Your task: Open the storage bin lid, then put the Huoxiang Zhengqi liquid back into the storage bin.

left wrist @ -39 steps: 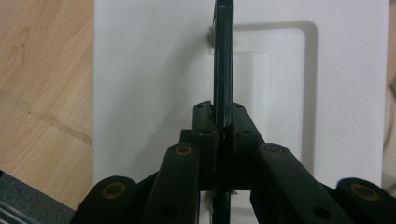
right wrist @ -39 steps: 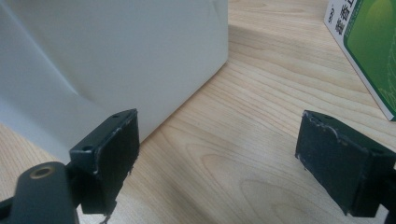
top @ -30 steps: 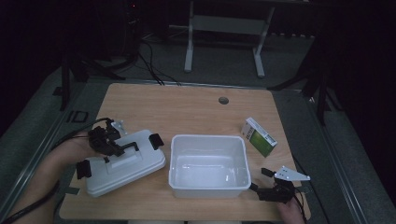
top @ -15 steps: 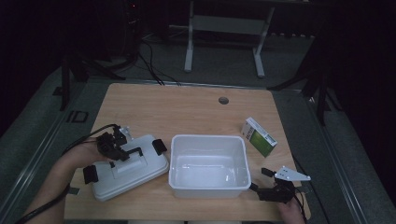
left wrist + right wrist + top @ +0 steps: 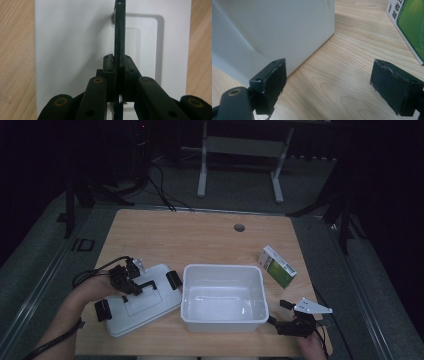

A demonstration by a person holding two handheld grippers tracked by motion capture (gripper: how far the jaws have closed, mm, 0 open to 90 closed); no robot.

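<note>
Here, seen from above, a wooden bench (image 5: 200,232) carries a white lid (image 5: 137,302), an open white tub (image 5: 222,297) and a green and white carton (image 5: 276,266). The lid lies flat at the bench's near left, its right edge just beside the tub's left wall, with a black latch at each end. The person's left forearm comes in from the bottom left corner, angled up and to the right, and the left hand (image 5: 92,287) rests over the lid's far left corner. The left gripper (image 5: 131,282) points down and rightward onto the lid's black handle (image 5: 119,35). In the left gripper view its jaws are pinched tight on that thin handle, which stands on edge above the white lid.

The right hand (image 5: 310,350) enters at the bottom right edge. The right gripper (image 5: 284,316) lies low and level by the tub's near right corner, aimed left toward it. In the right gripper view its jaws stand wide apart with bare wood between them; the tub wall is just beside one jaw and the carton sits beyond the other.
</note>
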